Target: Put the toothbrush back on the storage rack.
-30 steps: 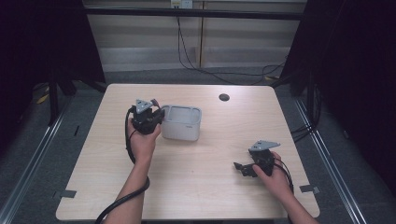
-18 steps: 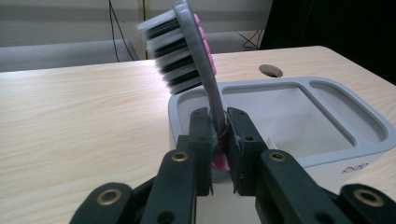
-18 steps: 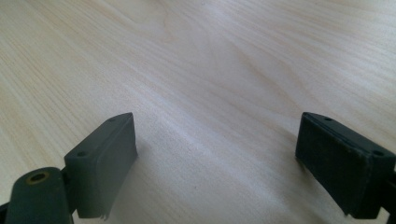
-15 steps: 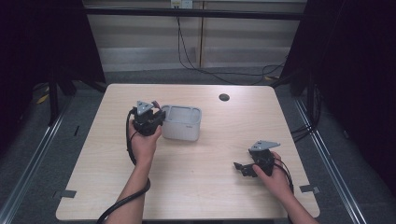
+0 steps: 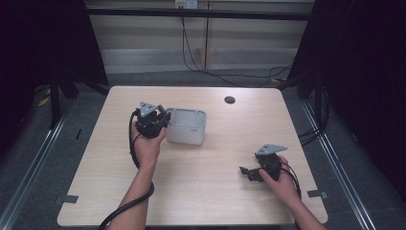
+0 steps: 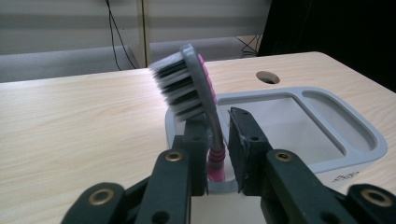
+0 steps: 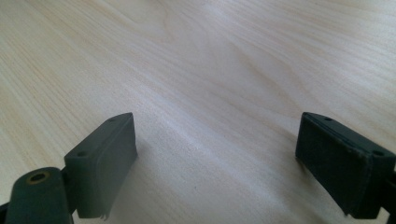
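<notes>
Left tool [image 6: 218,140]: jaws have just been opening. The grey-and-pink plastic toothbrush [image 6: 194,88] stands between them, neck against the left jaw, a gap showing to the right jaw, so the pinch looks let go or nearly so. In the high view that tool [image 5: 152,122] sits at the 9 o'clock end of the light grey rounded plastic holder box [image 5: 187,125].

Toothbrush position: upright, bristles up and facing 9 o'clock in the left gripper view, pink handle dropping into a slot at the near end of the box [image 6: 327,140]. Head tilts slightly toward 11 o'clock.

Handling, my read:
- Light, stiff handle, thin neck with some flex. Smooth plastic is likely slippery, the ribbed pink section less so.
- Take hold on the pink ribbed neck just above the slot, not on the bristles.
- Box is light too; a sideways drag on the brush could tip or slide it.

Right tool [image 5: 253,171]: jaws wide, nothing between them, low over bare wood [image 7: 210,70], well apart from the box toward 4 o'clock.

Room: pale wood bench [image 5: 215,206] is open around the box. Round cable hole [image 5: 230,100] lies at 1 o'clock from it, near the far edge. Clean exit for the left tool is straight back toward 6 o'clock in its own view.
</notes>
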Available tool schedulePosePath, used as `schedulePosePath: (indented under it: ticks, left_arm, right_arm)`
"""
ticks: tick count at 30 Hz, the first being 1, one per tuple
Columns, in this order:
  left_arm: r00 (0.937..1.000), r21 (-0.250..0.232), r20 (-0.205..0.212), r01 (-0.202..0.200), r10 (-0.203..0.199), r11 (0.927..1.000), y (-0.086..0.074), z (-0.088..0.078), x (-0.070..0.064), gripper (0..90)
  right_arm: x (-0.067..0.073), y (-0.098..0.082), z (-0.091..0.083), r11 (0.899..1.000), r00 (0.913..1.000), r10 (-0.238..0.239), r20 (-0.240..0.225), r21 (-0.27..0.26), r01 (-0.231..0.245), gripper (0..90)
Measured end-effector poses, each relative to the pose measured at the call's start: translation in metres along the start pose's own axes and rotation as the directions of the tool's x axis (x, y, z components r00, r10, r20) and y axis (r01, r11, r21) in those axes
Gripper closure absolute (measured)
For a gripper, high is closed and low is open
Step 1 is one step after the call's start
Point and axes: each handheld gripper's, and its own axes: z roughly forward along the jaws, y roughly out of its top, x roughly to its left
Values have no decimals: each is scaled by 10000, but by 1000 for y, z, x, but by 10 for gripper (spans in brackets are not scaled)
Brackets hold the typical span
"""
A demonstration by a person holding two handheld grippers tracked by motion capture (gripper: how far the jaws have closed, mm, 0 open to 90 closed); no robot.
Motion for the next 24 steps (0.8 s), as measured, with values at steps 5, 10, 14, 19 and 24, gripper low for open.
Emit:
schedulePosePath:
  ticks: [5, 10, 14, 19, 24]
  left_arm:
    - [9999, -3, -62, -105, 105, 9999, 1, -1, 0, 712]
    - [9995, 64, -257, -157, 158, 9999, -1, -1, 2, 633]
    - [9994, 95, -302, -164, 167, 9998, -2, -2, 3, 531]
    - [9994, 39, -322, -88, 89, 10000, -2, -3, 6, 433]
    - [9997, -1, -261, 4, -4, 10000, -1, -6, 9, 381]
  right_arm:
    - [0, 0, 0, 10000, 10000, 7, -1, 3, -7, 118]
    - [0, 0, 0, 10000, 10000, 8, 0, 5, -8, 118]
    - [0, 0, 0, 10000, 10000, 7, 1, 4, -7, 118]
    - [0, 0, 0, 10000, 10000, 9, 1, 4, -9, 118]
    - [0, 0, 0, 10000, 10000, 8, 0, 4, -8, 118]
